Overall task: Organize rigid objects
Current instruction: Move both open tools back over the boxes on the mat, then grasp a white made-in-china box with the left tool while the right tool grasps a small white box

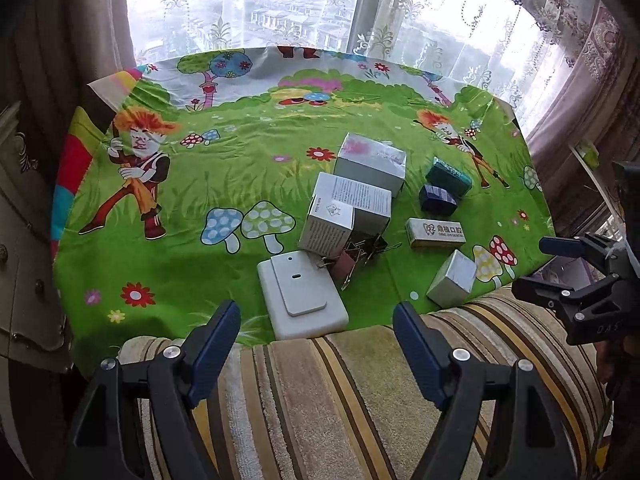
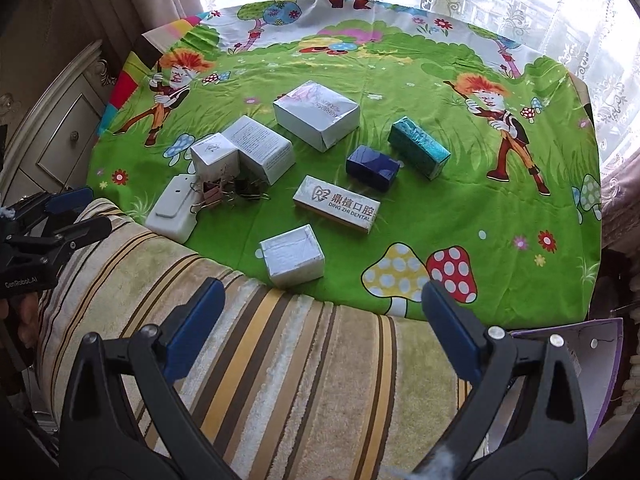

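On the green cartoon cloth (image 1: 200, 184) stand a large white box (image 1: 370, 164), a printed white box (image 1: 354, 200) and a smaller one (image 1: 326, 226) leaning against it. Close by are binder clips (image 1: 360, 256), a flat white device (image 1: 302, 296), a teal box (image 2: 418, 148), a dark blue box (image 2: 372, 168), a dental-branded box (image 2: 336, 204) and a small silver box (image 2: 292, 256). My left gripper (image 1: 316, 312) hangs open just short of the white device. My right gripper (image 2: 322, 286) is open too, near the silver box. Neither holds anything.
A striped towel (image 2: 260, 340) covers the near edge under both grippers. A cream cabinet with drawers (image 2: 60, 132) stands to the left. Lace curtains and a window (image 1: 320, 8) close off the far side. A purple sheet (image 2: 580, 360) lies at the right.
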Tool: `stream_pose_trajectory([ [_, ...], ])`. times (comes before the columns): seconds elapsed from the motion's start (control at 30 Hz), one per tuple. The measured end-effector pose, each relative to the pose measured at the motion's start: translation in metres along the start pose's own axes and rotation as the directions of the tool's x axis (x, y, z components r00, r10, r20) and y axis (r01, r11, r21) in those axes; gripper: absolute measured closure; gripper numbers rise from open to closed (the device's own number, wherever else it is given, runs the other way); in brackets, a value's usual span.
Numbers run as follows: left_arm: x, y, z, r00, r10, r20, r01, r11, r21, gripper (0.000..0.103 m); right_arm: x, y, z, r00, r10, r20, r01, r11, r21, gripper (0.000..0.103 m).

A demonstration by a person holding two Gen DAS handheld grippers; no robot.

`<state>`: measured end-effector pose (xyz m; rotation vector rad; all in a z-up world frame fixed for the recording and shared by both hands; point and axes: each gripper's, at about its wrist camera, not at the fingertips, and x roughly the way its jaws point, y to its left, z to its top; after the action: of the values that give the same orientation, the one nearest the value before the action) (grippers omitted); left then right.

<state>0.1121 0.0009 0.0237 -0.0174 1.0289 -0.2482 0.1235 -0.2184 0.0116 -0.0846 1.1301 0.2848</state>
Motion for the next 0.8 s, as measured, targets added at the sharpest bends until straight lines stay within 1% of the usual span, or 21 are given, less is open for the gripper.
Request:
stream_pose_trajectory([
  [0.07,0.014,-0.003,0.013,1.000,-0.008,-0.003,0.008,1.000,0.011,0.024,0.014,0.003,0.005,1.000,0.009,-0.024,-0.009,1.000,-0.010,0.003],
  [0.13,0.029,-0.005,0.025,1.000,-0.005,-0.018,0.005,1.000,0.014,0.025,0.026,0.010,0.008,0.999,0.010,-0.044,-0.012,0.999,-0.043,0.003],
  [0.23,0.047,-0.011,0.039,0.999,-0.019,-0.028,0.020,0.999,0.031,0.025,0.039,0.016,0.010,0.998,0.007,-0.065,-0.012,0.997,-0.080,0.003],
  [0.33,0.066,-0.017,0.050,0.999,-0.010,-0.044,0.013,0.998,0.056,0.026,0.050,0.016,0.013,0.997,0.001,-0.081,-0.008,0.996,-0.089,0.003],
  [0.5,0.092,-0.019,0.058,0.996,0.012,-0.091,-0.006,0.998,0.068,0.031,0.062,0.014,0.016,0.995,0.013,-0.098,-0.022,0.996,-0.083,0.003],
  [0.57,0.099,-0.017,0.059,0.993,0.020,-0.113,-0.013,0.998,0.063,0.038,0.066,0.015,0.017,0.994,0.019,-0.105,-0.029,0.995,-0.091,0.003],
  [0.7,0.108,-0.016,0.057,0.990,0.026,-0.139,-0.018,0.998,0.062,0.044,0.074,0.018,0.017,0.993,0.029,-0.113,-0.041,0.993,-0.108,0.005],
  [0.77,0.110,-0.016,0.057,0.988,0.028,-0.149,-0.019,0.998,0.060,0.052,0.078,0.018,0.016,0.991,0.038,-0.126,-0.052,0.993,-0.108,0.011],
  [0.8,0.111,-0.016,0.057,0.988,0.029,-0.153,-0.020,0.998,0.061,0.055,0.081,0.017,0.016,0.990,0.041,-0.132,-0.055,0.993,-0.107,0.017],
])
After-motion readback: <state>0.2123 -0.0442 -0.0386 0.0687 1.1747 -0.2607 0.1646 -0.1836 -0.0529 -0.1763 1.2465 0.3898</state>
